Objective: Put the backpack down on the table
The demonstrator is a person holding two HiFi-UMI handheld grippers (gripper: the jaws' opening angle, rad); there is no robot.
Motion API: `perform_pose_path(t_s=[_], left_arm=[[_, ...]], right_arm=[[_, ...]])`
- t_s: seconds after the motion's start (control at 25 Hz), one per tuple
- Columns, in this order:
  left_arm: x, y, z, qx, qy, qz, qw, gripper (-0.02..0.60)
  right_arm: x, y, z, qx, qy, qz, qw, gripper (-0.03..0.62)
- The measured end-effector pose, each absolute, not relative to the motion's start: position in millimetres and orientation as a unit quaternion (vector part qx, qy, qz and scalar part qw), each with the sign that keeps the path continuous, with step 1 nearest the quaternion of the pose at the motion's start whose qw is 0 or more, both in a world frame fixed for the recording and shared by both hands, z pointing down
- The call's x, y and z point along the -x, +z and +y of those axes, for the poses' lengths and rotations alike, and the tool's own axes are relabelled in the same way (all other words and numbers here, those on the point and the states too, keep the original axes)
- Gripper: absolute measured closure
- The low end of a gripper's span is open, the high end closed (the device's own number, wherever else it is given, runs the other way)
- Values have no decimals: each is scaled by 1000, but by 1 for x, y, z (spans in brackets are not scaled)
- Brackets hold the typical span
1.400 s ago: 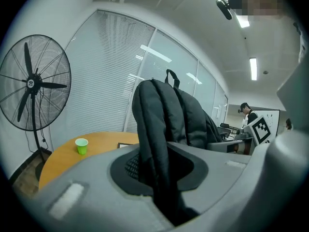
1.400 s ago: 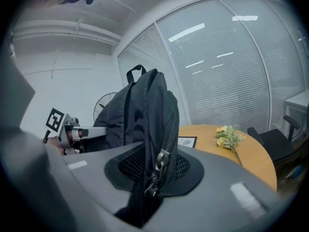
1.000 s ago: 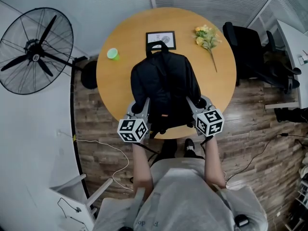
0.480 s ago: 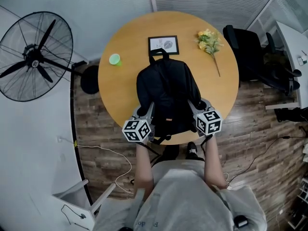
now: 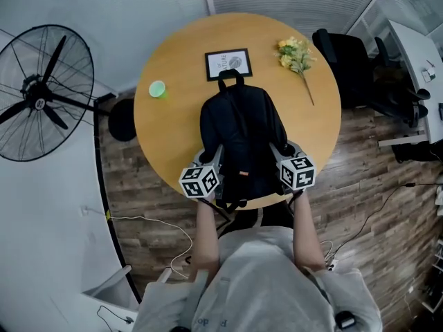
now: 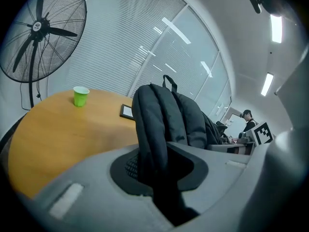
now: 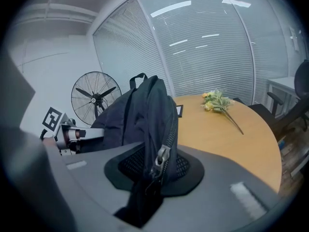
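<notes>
A black backpack (image 5: 242,133) stands upright over the near half of the round wooden table (image 5: 173,126), its carry loop toward the far side. My left gripper (image 5: 216,160) is shut on the fabric of its left side, and my right gripper (image 5: 277,152) is shut on its right side. In the left gripper view the backpack (image 6: 161,117) fills the middle, with dark fabric pinched in the left gripper (image 6: 157,170). In the right gripper view the backpack (image 7: 145,112) rises from the right gripper (image 7: 154,173), whose jaws press on the seam by the zipper pull (image 7: 161,157).
On the table lie a green cup (image 5: 158,88), a small picture frame (image 5: 228,63) and a sprig of yellow flowers (image 5: 296,55). A large standing fan (image 5: 34,95) is at the left and a black office chair (image 5: 346,61) at the right. A person (image 6: 247,121) stands far off.
Both grippers have come down with the backpack, which now sits lower and closer to the tabletop. The grips on its two sides are unchanged.
</notes>
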State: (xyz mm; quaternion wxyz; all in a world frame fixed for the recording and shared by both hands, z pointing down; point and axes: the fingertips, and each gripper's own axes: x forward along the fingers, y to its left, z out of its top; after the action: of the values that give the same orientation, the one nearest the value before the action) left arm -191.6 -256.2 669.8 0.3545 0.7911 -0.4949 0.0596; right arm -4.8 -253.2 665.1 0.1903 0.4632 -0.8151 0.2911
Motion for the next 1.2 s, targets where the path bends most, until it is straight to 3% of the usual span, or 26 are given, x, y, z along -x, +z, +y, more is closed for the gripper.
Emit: perform_pose_path(t_s=[1.2], left_arm=[[207,778,-299,-752,155,-492,412,491]], right_arm=[[11,769,-309,-425,368,-782,268,505]])
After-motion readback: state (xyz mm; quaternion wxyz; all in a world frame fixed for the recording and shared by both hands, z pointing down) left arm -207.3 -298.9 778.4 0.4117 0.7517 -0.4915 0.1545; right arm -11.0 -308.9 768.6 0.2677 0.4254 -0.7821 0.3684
